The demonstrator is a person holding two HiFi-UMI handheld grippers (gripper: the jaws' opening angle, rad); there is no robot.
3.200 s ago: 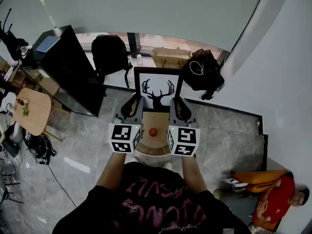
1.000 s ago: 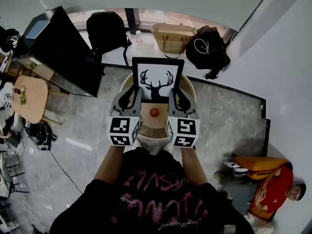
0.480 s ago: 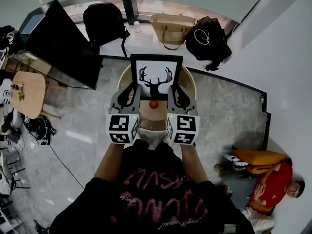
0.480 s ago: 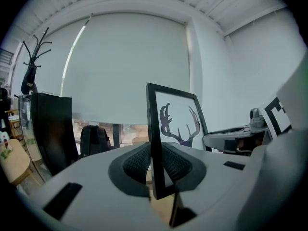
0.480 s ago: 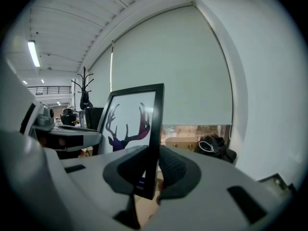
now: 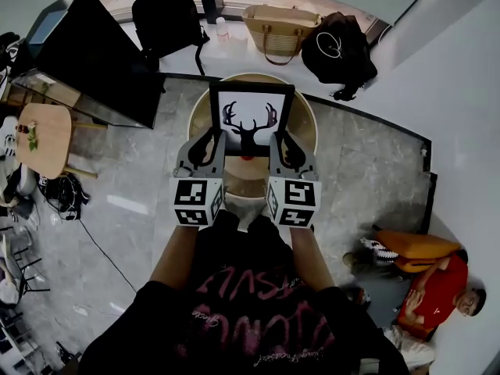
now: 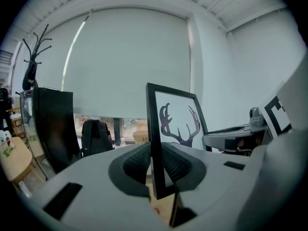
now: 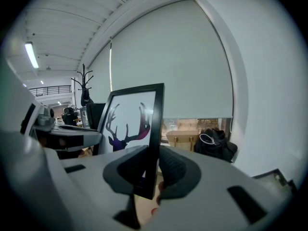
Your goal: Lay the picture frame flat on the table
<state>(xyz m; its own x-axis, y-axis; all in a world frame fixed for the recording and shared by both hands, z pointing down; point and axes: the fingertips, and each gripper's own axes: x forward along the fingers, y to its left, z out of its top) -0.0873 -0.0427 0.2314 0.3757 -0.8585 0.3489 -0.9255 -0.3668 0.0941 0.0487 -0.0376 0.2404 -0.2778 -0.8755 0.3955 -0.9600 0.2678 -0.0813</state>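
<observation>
Tools first: left tool (image 6: pixel 210 144) is clamped on the left edge of the picture frame (image 6: pixel 250 116), and right tool (image 6: pixel 281 144) on its right edge, both low down near the bottom corners. Frame stands upright between them, long axis vertical, deer print facing the person, antlers up. Can't tell if its bottom edge touches the round wooden counter (image 6: pixel 306 131) underneath. Small red thing (image 6: pixel 247 158) sits between the tools. Grey stone floor (image 6: pixel 367 170) all round. Beyond it are a backpack (image 6: pixel 162 14) and a woven bag (image 6: pixel 283 23).

Picture frame (image 8: pixel 137 129) between gripper (image 8: pixel 151 174) jaws
</observation>
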